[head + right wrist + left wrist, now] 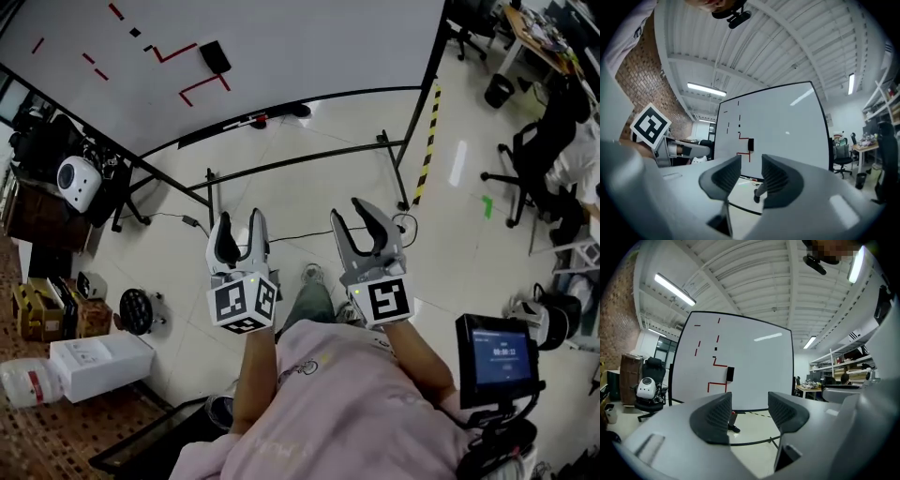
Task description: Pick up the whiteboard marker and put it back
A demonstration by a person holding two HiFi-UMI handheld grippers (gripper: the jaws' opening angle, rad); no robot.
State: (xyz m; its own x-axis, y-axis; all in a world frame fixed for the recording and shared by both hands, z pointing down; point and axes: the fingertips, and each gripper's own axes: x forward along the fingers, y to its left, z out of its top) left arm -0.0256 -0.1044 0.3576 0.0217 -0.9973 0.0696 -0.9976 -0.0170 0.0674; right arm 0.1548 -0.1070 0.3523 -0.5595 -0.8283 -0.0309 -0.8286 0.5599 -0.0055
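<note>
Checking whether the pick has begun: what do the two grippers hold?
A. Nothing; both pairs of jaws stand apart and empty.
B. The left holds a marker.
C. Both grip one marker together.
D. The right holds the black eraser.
A: the left gripper and the right gripper each show jaws apart in their own views, with nothing between them and the whiteboard standing well beyond.
</note>
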